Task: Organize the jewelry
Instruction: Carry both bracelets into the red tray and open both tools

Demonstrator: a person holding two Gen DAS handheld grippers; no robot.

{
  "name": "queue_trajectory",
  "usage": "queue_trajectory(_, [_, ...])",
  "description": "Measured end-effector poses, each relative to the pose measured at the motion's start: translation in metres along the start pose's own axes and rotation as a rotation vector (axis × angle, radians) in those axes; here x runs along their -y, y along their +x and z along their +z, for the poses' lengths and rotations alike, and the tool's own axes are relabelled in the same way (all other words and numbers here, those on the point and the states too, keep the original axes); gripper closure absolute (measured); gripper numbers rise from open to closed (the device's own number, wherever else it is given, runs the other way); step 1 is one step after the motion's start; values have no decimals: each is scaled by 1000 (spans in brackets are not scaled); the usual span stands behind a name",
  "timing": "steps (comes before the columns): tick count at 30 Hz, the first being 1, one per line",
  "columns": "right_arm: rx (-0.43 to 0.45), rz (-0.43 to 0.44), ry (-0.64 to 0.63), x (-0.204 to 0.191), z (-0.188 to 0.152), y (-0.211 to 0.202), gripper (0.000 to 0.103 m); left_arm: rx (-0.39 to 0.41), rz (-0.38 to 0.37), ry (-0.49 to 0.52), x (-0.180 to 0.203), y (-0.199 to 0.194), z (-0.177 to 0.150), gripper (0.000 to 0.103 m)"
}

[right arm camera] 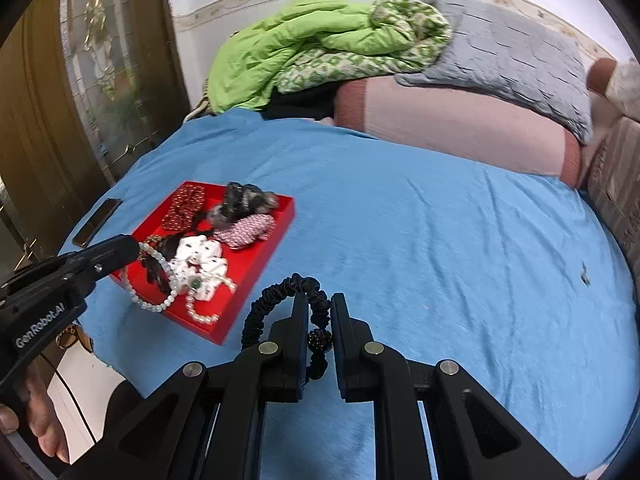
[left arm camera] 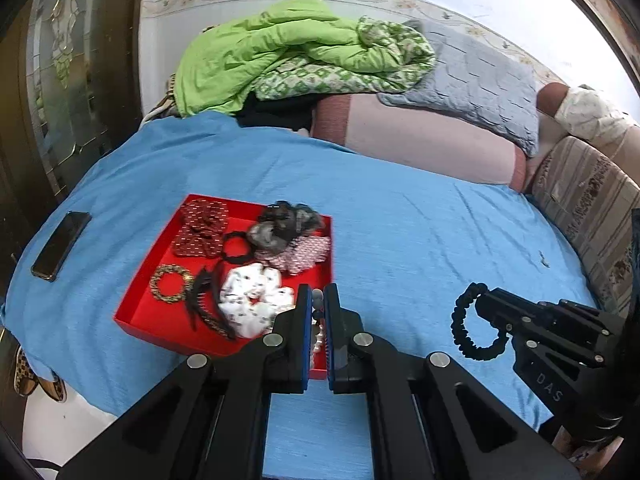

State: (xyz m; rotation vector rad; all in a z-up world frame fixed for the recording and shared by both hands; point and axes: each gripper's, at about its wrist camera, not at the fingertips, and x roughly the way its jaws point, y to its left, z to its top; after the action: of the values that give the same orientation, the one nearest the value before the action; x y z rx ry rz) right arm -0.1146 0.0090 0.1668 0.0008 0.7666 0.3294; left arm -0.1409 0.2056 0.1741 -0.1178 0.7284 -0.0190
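Observation:
A red tray on the blue bedsheet holds several hair ties, scrunchies and clips. My left gripper is shut on a white pearl bracelet and holds it over the tray's near edge. My right gripper is shut on a black braided hair tie with a beaded ball, above the sheet to the right of the tray.
A dark phone lies left of the tray. Green bedding, a grey pillow and a pink bolster are at the bed's far side. A wooden door stands left.

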Motion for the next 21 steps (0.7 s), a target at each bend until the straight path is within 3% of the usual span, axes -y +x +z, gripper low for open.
queue_trajectory(8, [-11,36,-61,-38,17,21,90,1,36,-37,-38,5,5,98])
queue_trajectory(21, [-25,69,-115,-71,26,35,90,17,83,-17,-66,3,14,98])
